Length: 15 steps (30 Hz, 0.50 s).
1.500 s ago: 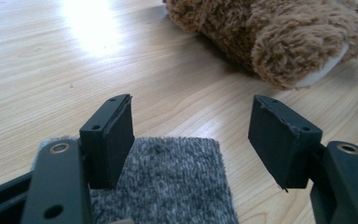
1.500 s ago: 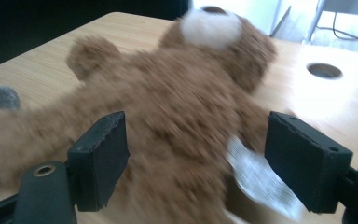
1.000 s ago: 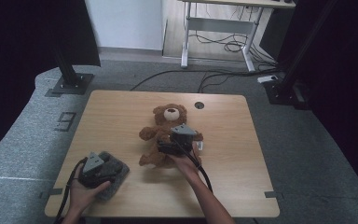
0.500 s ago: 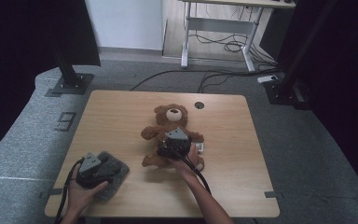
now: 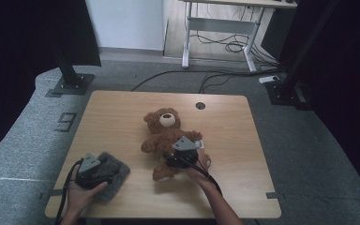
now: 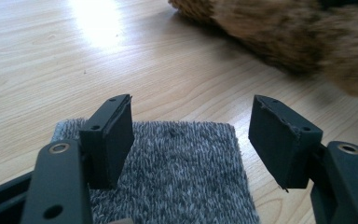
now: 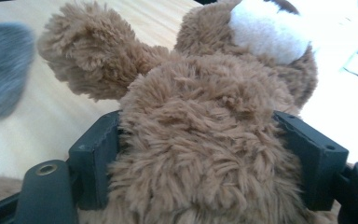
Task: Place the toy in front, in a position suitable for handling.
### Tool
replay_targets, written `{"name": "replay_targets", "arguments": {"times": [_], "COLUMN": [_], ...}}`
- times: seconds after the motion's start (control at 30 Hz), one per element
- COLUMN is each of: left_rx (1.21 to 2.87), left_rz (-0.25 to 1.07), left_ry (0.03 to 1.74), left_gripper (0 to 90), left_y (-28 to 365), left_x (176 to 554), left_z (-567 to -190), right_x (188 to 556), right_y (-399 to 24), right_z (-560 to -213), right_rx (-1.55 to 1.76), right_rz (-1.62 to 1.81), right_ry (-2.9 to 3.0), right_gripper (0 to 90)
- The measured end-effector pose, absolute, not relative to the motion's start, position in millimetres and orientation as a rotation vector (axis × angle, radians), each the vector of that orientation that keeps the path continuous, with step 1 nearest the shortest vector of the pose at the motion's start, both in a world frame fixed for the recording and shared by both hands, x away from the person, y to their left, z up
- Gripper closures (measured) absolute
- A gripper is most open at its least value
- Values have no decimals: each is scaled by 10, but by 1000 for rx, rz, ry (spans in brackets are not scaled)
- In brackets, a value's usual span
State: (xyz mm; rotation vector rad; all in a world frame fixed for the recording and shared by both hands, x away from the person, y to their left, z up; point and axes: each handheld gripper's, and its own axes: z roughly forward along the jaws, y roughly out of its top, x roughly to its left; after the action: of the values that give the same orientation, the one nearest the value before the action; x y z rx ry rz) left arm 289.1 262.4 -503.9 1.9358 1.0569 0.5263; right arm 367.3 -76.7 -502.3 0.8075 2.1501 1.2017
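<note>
Right claw point(image 7: 200, 154) has dropped onto the teddy bear point(image 5: 166, 136), jaws just closing on its belly. Left claw point(image 6: 191, 140) unchanged, released over grey cloth point(image 6: 177, 177)

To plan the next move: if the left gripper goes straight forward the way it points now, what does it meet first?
Probably the teddy bear. The left gripper hovers open over the grey cloth, with bare table ahead, then the bear; depth is unclear.

I see the bear point(image 5: 166, 136) mid-surface point(image 5: 122, 112), the cloth point(image 5: 110, 176) at its 8 o'clock, a hole point(image 5: 200, 105) at 1 o'clock.
</note>
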Motion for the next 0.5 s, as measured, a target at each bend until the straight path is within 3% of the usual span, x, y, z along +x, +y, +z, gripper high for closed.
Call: {"name": "replay_targets", "arguments": {"times": [0.23,0.5], "left_rx": [1937,1913], "left_rz": [525,504], "left_ry": [1059,1050], "left_gripper": [310,310], "left_y": [2604,2600], "left_x": [2893,2879], "left_z": [-5045,-5012], "right_x": [3607,3527], "right_y": [-1242,-1427], "right_z": [-4939,-4811], "right_rx": [762,895], "right_rz": [1220,1263], "right_ry": [2178,2105], "right_gripper": [189,172]}}
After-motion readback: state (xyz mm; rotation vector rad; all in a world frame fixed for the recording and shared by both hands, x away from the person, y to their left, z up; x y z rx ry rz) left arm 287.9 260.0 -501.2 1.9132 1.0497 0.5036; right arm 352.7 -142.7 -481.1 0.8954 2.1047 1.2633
